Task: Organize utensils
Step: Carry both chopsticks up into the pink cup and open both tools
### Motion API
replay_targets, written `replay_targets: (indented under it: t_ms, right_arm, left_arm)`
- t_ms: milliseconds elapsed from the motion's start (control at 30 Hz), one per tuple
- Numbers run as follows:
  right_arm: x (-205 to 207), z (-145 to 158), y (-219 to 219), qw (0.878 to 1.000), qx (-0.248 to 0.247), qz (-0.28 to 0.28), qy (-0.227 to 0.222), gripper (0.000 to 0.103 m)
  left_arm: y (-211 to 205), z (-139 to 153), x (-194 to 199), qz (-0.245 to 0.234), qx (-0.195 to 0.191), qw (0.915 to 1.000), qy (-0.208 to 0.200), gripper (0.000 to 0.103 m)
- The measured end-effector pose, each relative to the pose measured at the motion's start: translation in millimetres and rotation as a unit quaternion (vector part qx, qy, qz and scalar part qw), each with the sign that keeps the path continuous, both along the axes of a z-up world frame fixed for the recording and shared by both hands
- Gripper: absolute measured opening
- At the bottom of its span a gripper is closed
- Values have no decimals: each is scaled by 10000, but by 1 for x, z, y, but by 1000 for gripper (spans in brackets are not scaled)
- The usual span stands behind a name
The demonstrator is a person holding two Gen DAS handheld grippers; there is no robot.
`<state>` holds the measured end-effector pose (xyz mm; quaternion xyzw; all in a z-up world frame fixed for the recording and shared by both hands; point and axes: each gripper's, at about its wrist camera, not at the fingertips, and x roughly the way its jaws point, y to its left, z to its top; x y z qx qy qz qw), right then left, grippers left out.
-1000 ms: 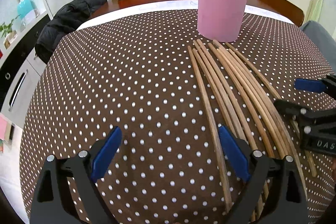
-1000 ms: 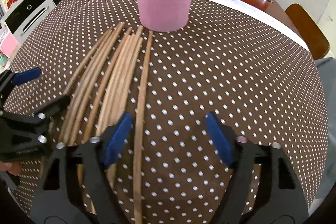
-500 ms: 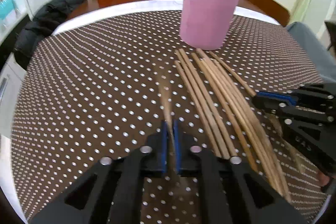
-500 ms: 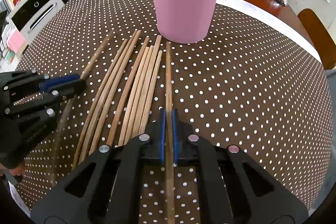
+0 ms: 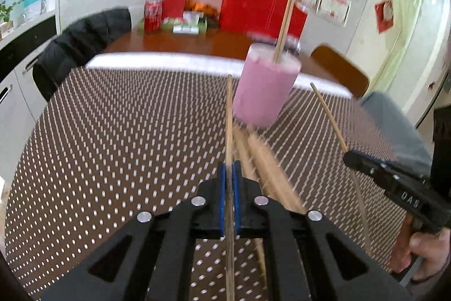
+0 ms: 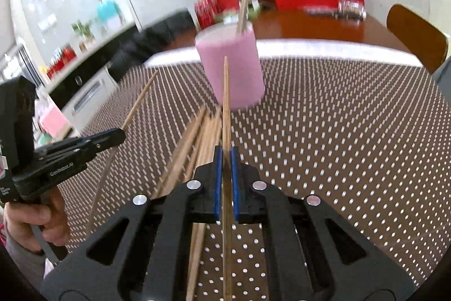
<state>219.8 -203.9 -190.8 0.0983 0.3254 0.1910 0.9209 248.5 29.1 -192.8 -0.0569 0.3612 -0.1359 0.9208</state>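
My left gripper (image 5: 229,168) is shut on a wooden chopstick (image 5: 229,114) and holds it lifted, pointing at the pink cup (image 5: 265,92). My right gripper (image 6: 225,157) is shut on another chopstick (image 6: 225,92), also lifted and aimed at the pink cup (image 6: 231,66). One chopstick (image 5: 284,24) stands in the cup. Several chopsticks (image 6: 194,137) lie in a bundle on the dotted cloth in front of the cup. The right gripper (image 5: 349,158) with its stick shows in the left view; the left gripper (image 6: 119,134) shows in the right view.
The brown polka-dot tablecloth (image 5: 126,145) covers the round table. Red boxes and a can (image 5: 153,16) sit at the far side. A black jacket (image 5: 81,38) hangs on a chair at left; a wooden chair (image 6: 414,33) stands at right.
Both grippers closed on one chopstick each from the outer edges of the bundle, then lifted them off the cloth and tilted up toward the cup.
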Motion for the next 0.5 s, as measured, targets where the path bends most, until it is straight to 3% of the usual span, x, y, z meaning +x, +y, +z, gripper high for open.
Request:
replay_targets:
  t_ms: [200,500]
  right_arm:
    - [2,37,-10,9963,408,-100,-747,6]
    - [53,105,-4,9821,684,-440,-1700,6]
  left_arm:
    - [-15,49,-14,-140,-369,9953,-888,5]
    - [-41,132,24,-360,-858,9737,-2079,5]
